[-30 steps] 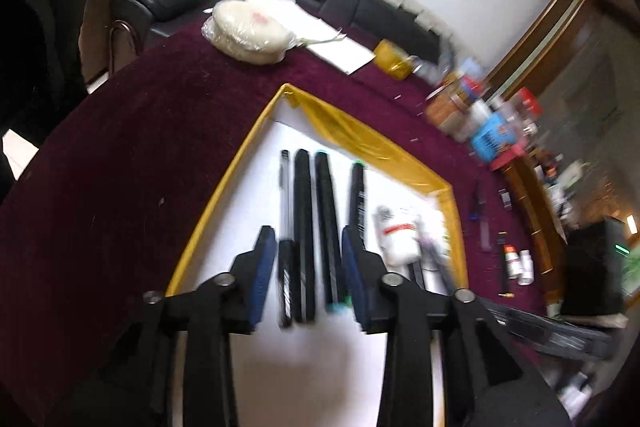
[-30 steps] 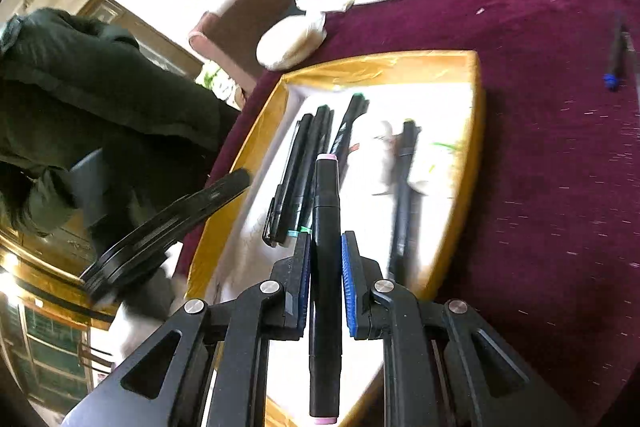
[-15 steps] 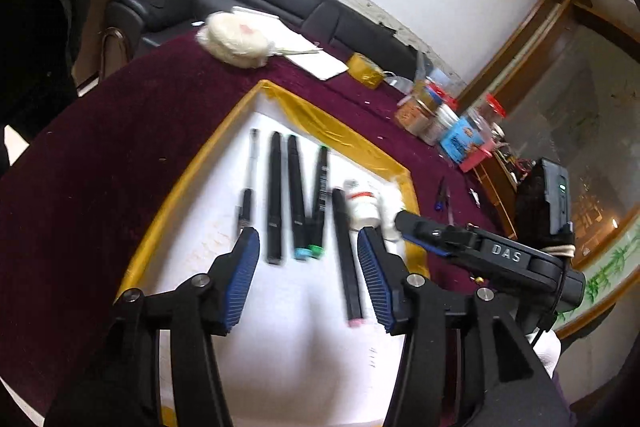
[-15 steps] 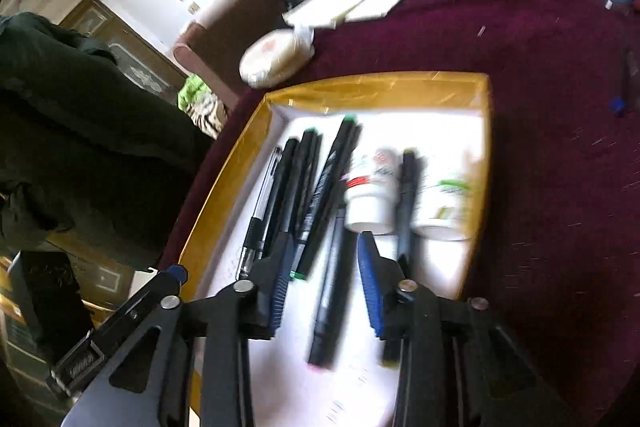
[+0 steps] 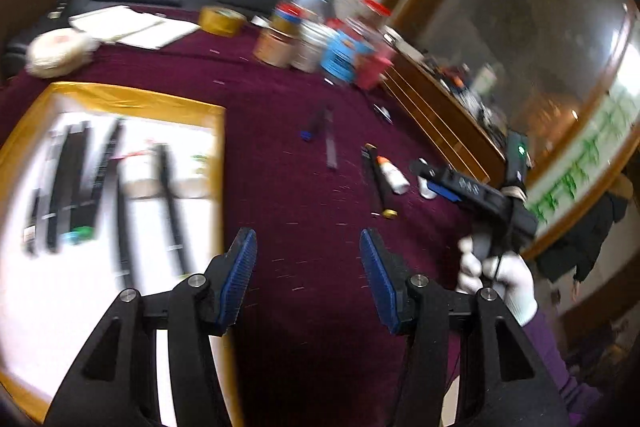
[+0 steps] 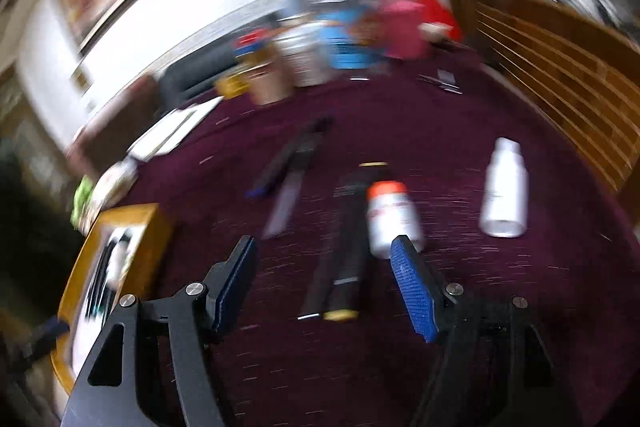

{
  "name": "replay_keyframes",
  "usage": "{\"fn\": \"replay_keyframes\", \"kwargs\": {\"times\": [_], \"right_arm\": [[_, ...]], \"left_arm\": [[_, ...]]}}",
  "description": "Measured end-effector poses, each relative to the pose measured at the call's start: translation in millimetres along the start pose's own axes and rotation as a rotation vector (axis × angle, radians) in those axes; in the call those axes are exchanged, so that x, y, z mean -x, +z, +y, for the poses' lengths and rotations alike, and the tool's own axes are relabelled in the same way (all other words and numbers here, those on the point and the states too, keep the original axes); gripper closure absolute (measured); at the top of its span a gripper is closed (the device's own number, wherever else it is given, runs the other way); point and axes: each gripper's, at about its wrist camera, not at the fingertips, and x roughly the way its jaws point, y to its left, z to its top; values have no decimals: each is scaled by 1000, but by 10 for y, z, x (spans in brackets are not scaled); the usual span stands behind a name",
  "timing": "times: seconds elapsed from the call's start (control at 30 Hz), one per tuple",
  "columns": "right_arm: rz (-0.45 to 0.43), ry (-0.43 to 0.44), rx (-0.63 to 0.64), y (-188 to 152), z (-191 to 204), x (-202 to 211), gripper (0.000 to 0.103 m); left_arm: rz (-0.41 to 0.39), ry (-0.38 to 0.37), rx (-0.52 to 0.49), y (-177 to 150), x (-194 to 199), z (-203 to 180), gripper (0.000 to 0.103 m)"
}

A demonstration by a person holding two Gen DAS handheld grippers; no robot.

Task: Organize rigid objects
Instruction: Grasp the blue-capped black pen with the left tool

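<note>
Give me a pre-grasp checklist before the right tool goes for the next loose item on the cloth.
1. Right tool empty: ok, jaws opening, nothing between them.
2. Left tool empty: ok, over bare cloth.
3. Target in front: ok, black marker lies ahead on the cloth.
4. Marker clear of neighbours: not ok, orange-capped bottle lies right beside it.
5. Tray has room: cannot tell, blurred.
</note>
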Motion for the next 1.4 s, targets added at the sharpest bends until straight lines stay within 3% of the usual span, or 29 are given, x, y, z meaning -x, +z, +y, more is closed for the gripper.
{"fn": "replay_keyframes", "kwargs": {"times": [0.13,0.27,0.47,0.57,0.63,0.7,0.73,0.8,0.87,0.9,1.1,1.2,1.33,1.4], "right_arm": [[-51,-10,-151,182,-559,-28,40],[-116,14,-195,232,-852,-58,40],[-160,53,-208,190,-891,-35,40],[-148,70,-216,180,-926,-30,40],[-129,89,-223,178,-927,-70,40],[-122,94,-213,181,-912,-92,40],[-118,91,-205,179,-899,-102,40],[-110,86,-192,169,-882,-123,40],[-109,68,-184,161,-874,-135,40],[-108,59,-182,159,-873,-142,40],[-50,-29,-123,146,-786,-291,40],[-36,-39,-112,127,-779,-325,40],[-29,-42,-118,108,-795,-330,40],[-33,-56,-119,100,-800,-321,40]], "left_arm": [[36,51,-96,192,-467,-353,51],[76,130,-151,390,-1014,-521,51],[97,244,-181,763,-1844,-525,51],[129,315,-204,949,-2275,-512,51],[145,320,-206,1058,-2495,-526,51],[197,336,-252,1091,-2751,-574,40],[160,355,-294,1093,-2781,-622,32],[165,368,-334,1092,-2796,-663,33],[188,306,-316,1072,-2725,-640,68],[196,293,-316,1037,-2640,-621,81],[233,241,-287,600,-1982,-470,82],[266,181,-212,272,-1634,-403,82],[211,106,-130,78,-1289,-332,78],[178,140,-130,65,-1222,-290,78]]}}
